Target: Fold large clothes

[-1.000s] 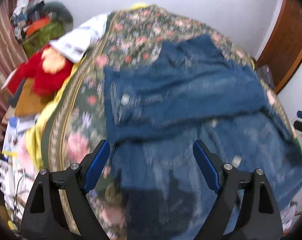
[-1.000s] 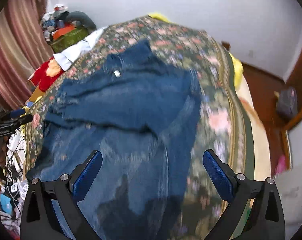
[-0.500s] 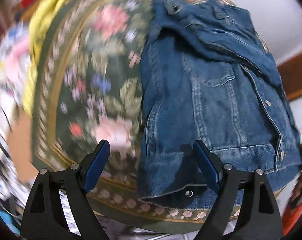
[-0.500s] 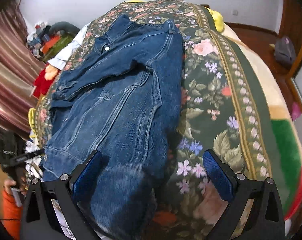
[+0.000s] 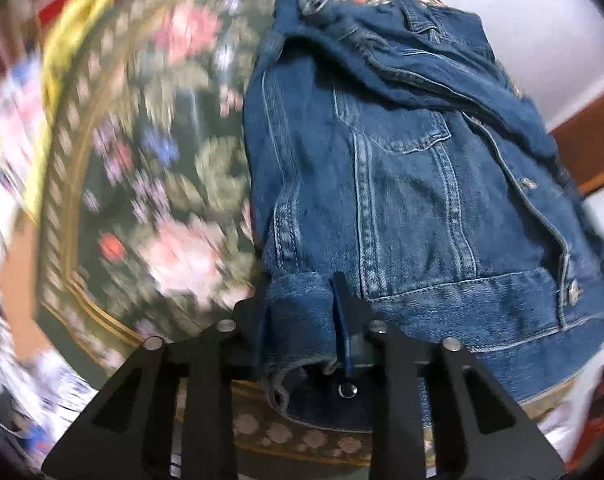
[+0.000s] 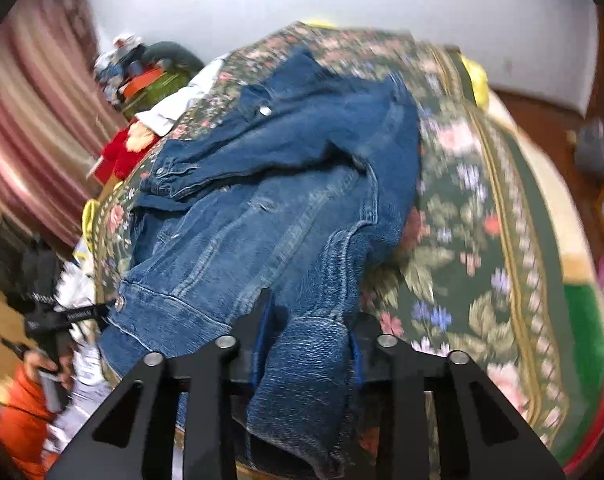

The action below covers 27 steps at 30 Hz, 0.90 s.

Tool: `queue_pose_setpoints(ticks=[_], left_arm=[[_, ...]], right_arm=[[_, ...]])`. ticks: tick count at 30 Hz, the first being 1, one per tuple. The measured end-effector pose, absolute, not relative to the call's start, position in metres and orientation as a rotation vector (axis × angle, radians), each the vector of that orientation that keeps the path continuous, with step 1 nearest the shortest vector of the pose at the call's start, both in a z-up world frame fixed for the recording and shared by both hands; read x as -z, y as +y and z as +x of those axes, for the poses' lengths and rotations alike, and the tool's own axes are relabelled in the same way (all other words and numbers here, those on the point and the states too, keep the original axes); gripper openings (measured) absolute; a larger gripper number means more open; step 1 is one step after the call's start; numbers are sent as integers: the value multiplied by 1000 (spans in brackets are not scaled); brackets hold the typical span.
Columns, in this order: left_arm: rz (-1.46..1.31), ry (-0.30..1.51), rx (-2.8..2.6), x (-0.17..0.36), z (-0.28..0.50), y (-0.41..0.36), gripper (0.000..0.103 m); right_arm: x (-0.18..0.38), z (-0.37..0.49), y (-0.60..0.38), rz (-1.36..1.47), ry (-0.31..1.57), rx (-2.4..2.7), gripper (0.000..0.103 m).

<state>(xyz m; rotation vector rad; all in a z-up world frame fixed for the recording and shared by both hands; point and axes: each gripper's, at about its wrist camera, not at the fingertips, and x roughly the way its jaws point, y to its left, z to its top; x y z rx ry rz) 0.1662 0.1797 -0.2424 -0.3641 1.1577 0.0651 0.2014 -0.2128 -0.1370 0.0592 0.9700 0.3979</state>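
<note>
Now both grippers are clamped on the hem of a blue denim jacket (image 5: 402, 184); half a second ago their blue-padded fingers stood wide apart above it, gripping nothing.

Left wrist view, from left to right: along the left edge, motion blur smears a yellow sheet (image 5: 68, 20) and a floral blanket (image 5: 150, 168) in dark green with pink flowers. The blanket covers the left half of the frame. The jacket fills the centre and right, lying front side up with a chest pocket flap, a row of metal buttons down the right and one sleeve folded across the top. At bottom centre, the left gripper (image 5: 302, 320) has its fingers drawn together around a bunched fold of the jacket's lower left corner. This corner lay flat at the blanket's edge before.

Right wrist view, from left to right: striped pink curtains (image 6: 26, 120) fill the upper left, with a pile of clutter and a red toy (image 6: 120, 152) beside the bed. At the lower left edge is the other black gripper, held by a person in an orange sleeve (image 6: 18, 420). The jacket (image 6: 286, 184) spreads across the centre. At bottom centre, the right gripper (image 6: 308, 344) pinches the jacket's lower right corner, and the cloth hangs down between its fingers. To the right, the floral blanket (image 6: 482, 220) runs to a green and red border.
</note>
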Motion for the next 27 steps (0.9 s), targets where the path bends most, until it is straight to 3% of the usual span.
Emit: queue_pose_setpoints(ticks=[8, 16, 27], left_arm=[[-184, 912, -46, 168, 188, 168, 19], [-249, 780, 11, 105, 251, 189, 19], [-370, 746, -86, 103, 365, 240, 19]], right_arm=[[98, 230, -206, 78, 838, -409, 18], [62, 295, -200, 129, 751, -400, 17], [77, 447, -204, 189, 796, -253, 17]])
